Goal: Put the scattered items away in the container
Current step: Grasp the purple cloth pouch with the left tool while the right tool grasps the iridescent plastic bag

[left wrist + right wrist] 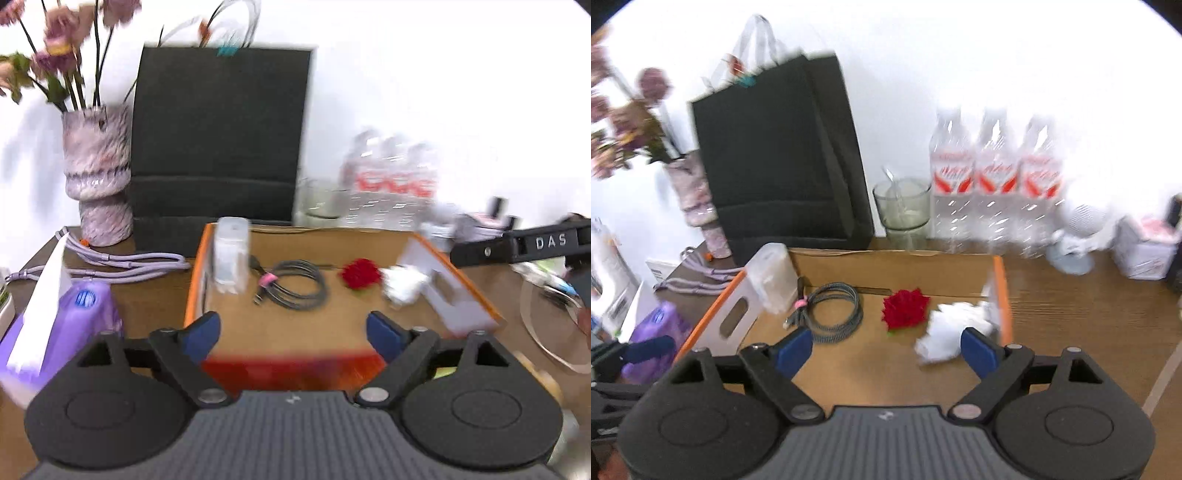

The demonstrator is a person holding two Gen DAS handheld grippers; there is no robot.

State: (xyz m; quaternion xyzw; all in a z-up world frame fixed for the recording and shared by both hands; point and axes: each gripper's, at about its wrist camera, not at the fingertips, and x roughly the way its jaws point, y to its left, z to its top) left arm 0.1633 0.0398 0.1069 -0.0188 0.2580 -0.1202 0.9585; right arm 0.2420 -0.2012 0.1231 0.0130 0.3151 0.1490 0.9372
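Note:
An open cardboard box with orange edges (197, 273) (999, 280) lies on the wooden table. Inside it lie a white plastic container (232, 254) (774, 277), a coiled dark cable (295, 286) (831, 310), a red flower (361, 273) (905, 308) and crumpled white paper (400, 284) (945, 332). My left gripper (293, 332) is open and empty over the box's near edge. My right gripper (886, 349) is open and empty over the box, its right finger beside the paper. The right gripper also shows at the right of the left wrist view (517, 243).
A black bag (221, 144) (779, 158), a vase of flowers (98, 173) and a purple cord (122, 262) stand behind and left. A purple tissue pack (62, 325) lies left of the box. Water bottles (993, 177), a glass (903, 205) and small boxes (1145, 247) are at the back right.

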